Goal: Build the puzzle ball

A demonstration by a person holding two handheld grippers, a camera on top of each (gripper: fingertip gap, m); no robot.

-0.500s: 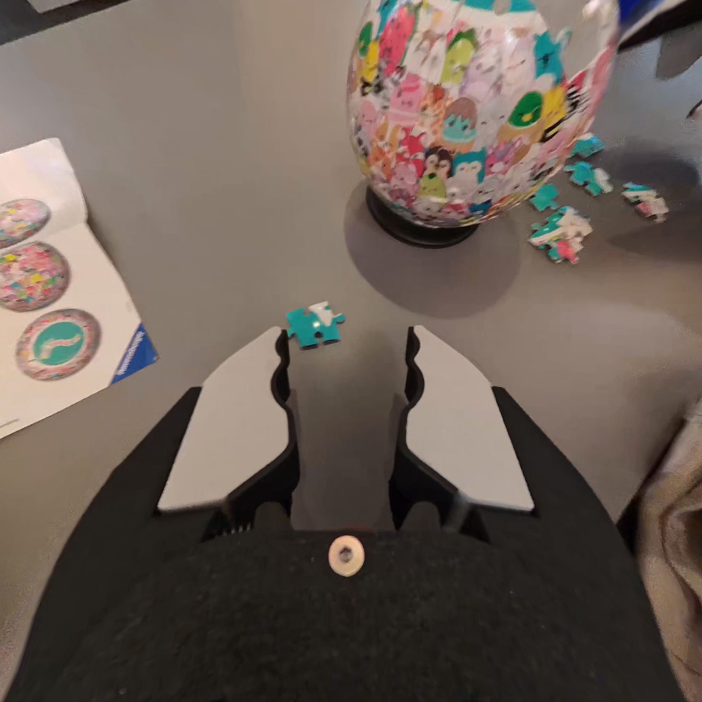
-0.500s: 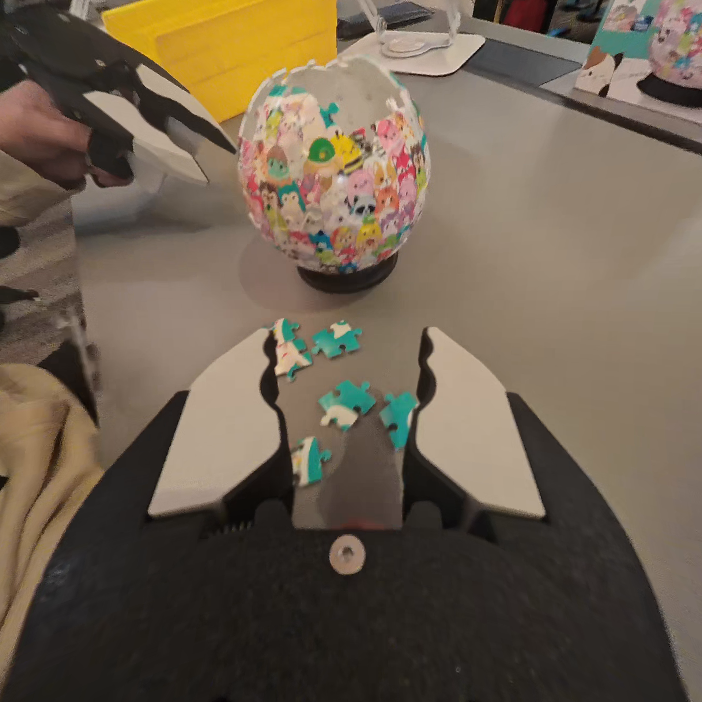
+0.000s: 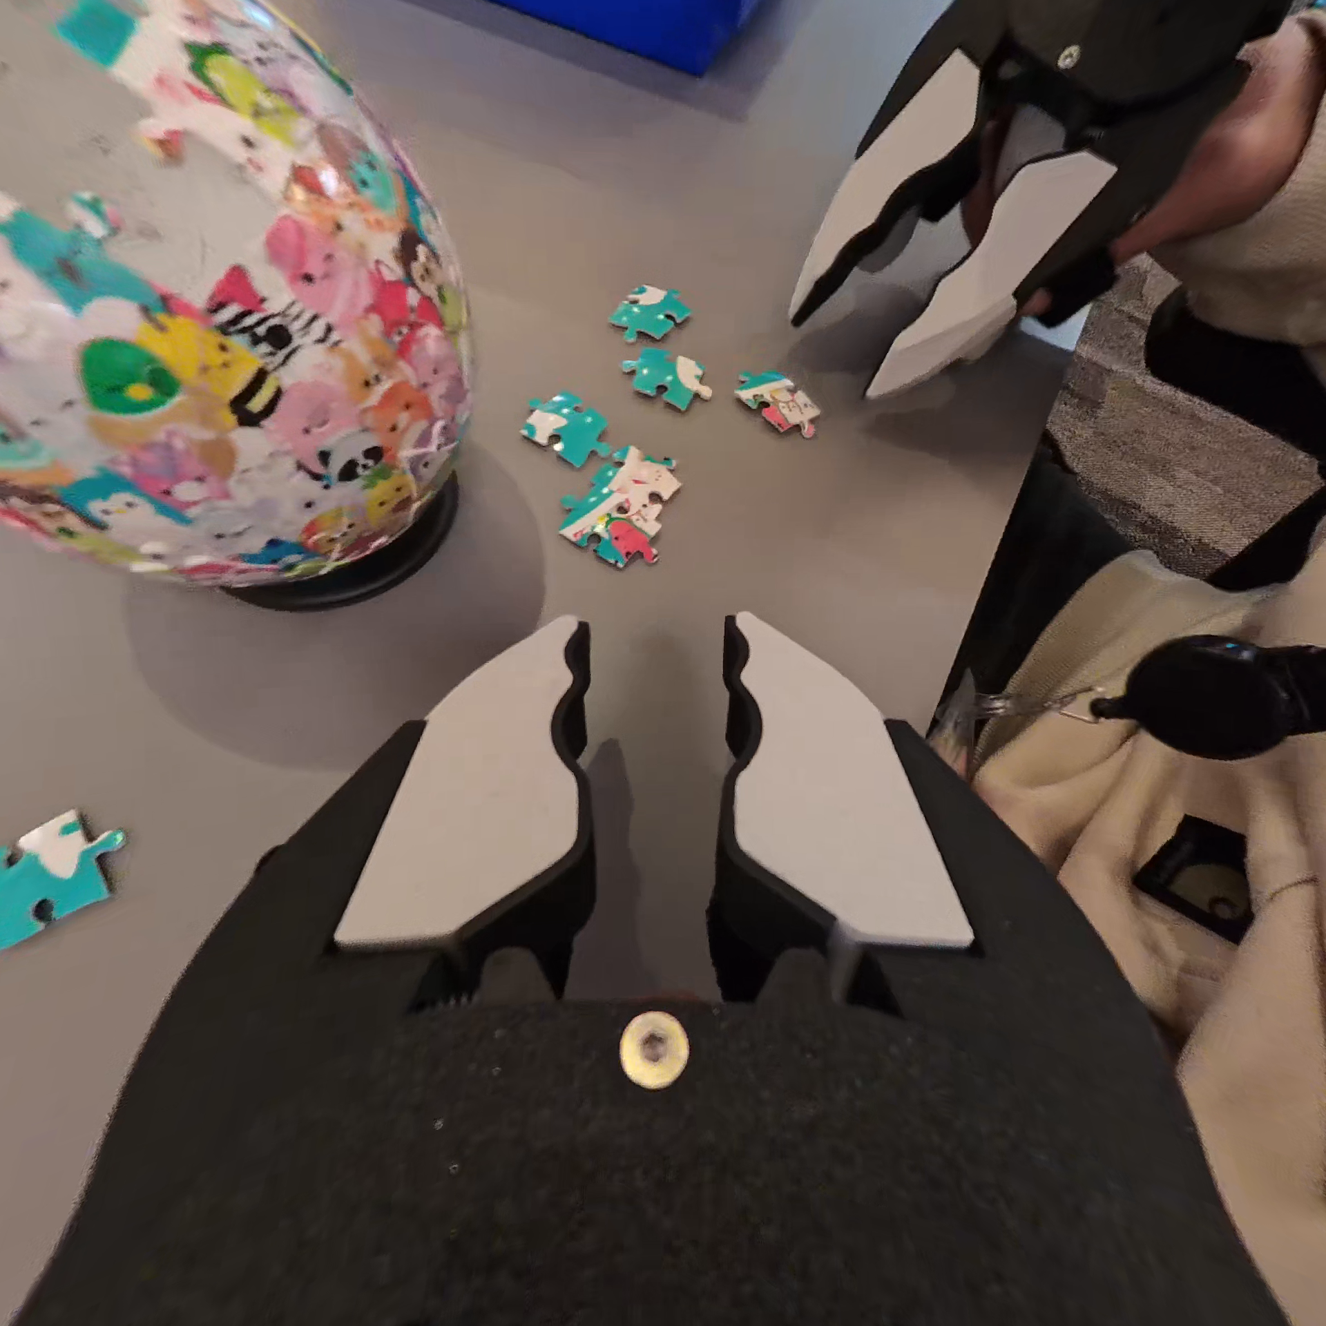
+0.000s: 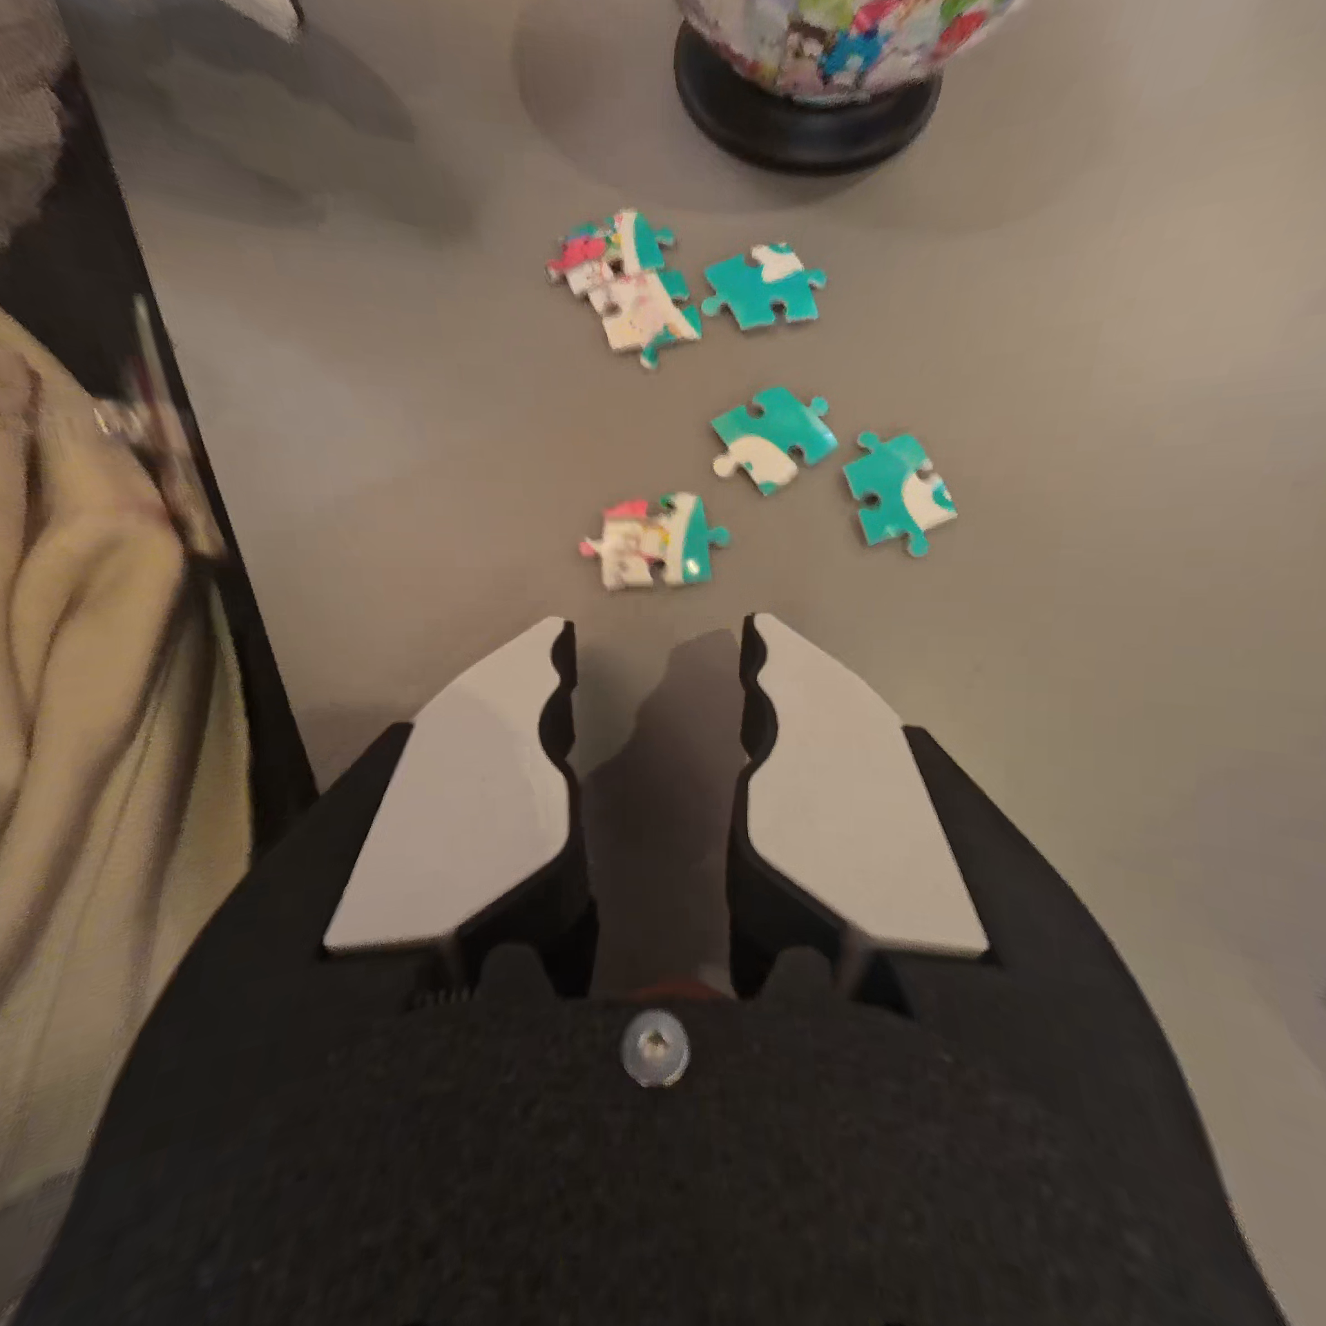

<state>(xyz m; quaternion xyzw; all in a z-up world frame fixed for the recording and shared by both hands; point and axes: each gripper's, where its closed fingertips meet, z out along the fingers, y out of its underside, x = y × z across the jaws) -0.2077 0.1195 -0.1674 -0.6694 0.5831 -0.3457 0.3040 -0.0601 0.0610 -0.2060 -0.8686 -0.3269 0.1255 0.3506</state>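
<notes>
In the left wrist view, the left gripper (image 3: 656, 631) fills the lower half of the frame, its jaws released with bare grey desk (image 3: 825, 574) between them and nothing held. At the lower left edge lies a lone teal piece (image 3: 54, 875) flat on the desk. Just beyond the jaw tips, centre frame, sits a joined cluster of pieces (image 3: 623, 506) in teal, white and pink, and past it four loose pieces lie spread apart: a teal one (image 3: 565, 426), another teal one (image 3: 667, 377), a pink-and-teal one (image 3: 778, 403) and the farthest teal one (image 3: 649, 312). The puzzle ball (image 3: 215, 301) takes the upper left, resting on a black ring stand (image 3: 373, 567), close beside the loose pieces but not touching them. At upper right the right gripper (image 3: 836, 355) hangs tips-down over the desk near the pink-and-teal piece, jaws parted and empty, with a hand (image 3: 1212, 165) behind it. A blue object (image 3: 646, 32) sits at the top edge.

In the right wrist view, the right gripper (image 4: 656, 631) has its jaws apart above the desk (image 4: 1076, 359). The pieces (image 4: 775, 438) lie just ahead, and the ball's stand (image 4: 803, 122) is at the top centre.
</notes>
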